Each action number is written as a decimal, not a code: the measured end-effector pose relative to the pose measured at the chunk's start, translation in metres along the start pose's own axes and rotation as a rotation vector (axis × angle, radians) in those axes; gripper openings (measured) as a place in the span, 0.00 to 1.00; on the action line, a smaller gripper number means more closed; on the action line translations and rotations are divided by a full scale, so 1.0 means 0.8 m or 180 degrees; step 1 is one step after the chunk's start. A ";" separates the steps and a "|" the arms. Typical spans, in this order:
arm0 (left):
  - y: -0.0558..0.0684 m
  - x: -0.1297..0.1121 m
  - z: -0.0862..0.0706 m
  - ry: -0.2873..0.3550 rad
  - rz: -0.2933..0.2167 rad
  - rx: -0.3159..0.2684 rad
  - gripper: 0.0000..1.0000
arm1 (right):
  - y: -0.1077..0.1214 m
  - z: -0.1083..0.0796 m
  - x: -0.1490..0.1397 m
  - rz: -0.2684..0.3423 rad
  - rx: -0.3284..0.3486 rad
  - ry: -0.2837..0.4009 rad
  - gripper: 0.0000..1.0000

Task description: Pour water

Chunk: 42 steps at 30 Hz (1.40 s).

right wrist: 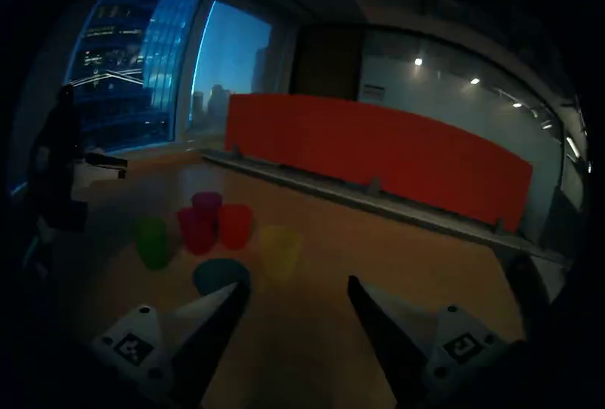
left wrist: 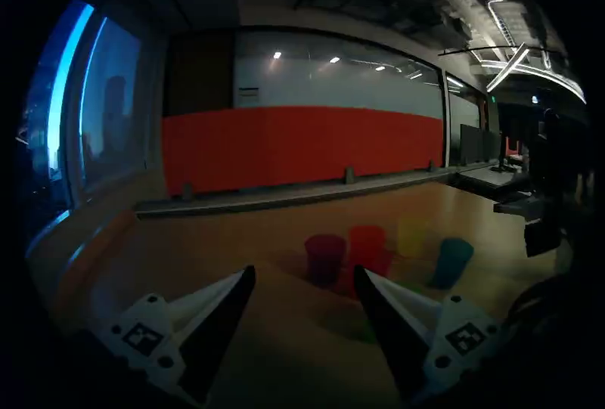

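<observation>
Several coloured plastic cups stand close together on a dim wooden table [left wrist: 227, 250]. The left gripper view has a purple cup [left wrist: 325, 258], a red cup [left wrist: 367, 246], a yellow cup [left wrist: 411, 237] and a teal cup [left wrist: 452, 261]. My left gripper [left wrist: 302, 282] is open, short of the cups, with nothing between its fingers. In the right gripper view I see a green cup [right wrist: 153, 243], a crimson cup [right wrist: 197, 230], a purple cup [right wrist: 206, 202], a red cup [right wrist: 234, 225], a yellow cup [right wrist: 280, 250] and a teal cup [right wrist: 219, 273]. The teal cup sits just beyond the left finger of my open right gripper [right wrist: 299, 284].
A red partition [left wrist: 302, 144] with a low rail runs along the table's far edge. Large windows [right wrist: 159, 84] show a city at dusk. The other gripper and the hand holding it show dimly at the right [left wrist: 541, 220] and at the left [right wrist: 60, 175]. Bare tabletop [right wrist: 423, 258] lies beside the cups.
</observation>
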<state>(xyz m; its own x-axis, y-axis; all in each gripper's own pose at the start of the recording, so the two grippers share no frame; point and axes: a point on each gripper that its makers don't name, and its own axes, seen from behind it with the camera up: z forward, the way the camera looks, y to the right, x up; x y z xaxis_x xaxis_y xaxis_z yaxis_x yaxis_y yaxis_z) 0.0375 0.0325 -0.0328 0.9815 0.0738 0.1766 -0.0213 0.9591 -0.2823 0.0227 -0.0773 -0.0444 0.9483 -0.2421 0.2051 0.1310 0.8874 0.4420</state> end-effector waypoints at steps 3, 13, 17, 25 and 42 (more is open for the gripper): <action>-0.005 0.009 -0.002 0.0106 -0.0005 0.0123 0.96 | 0.009 -0.001 0.007 0.0060 -0.0147 0.0122 1.00; -0.005 0.032 -0.005 0.0412 -0.0005 0.0337 0.96 | 0.047 -0.010 0.031 0.0283 -0.0652 0.0499 1.00; -0.013 0.035 -0.003 0.0492 -0.0072 0.0455 0.96 | 0.061 -0.016 0.036 0.0377 -0.0833 0.0629 1.00; -0.024 0.040 -0.003 0.0642 -0.0184 0.0656 0.96 | 0.087 -0.027 0.036 0.0540 -0.1198 0.0770 1.00; -0.029 0.040 0.000 0.0712 -0.0173 0.0744 0.96 | 0.110 -0.047 0.041 0.0603 -0.1590 0.0888 1.00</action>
<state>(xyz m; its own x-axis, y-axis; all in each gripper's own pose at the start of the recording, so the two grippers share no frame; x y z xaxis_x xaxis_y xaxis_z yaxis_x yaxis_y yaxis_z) 0.0696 0.0126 -0.0209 0.9993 -0.0163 -0.0334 0.0146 0.9987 -0.0493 0.0758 0.0074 -0.0318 0.9996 -0.0097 -0.0267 0.0081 0.9983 -0.0573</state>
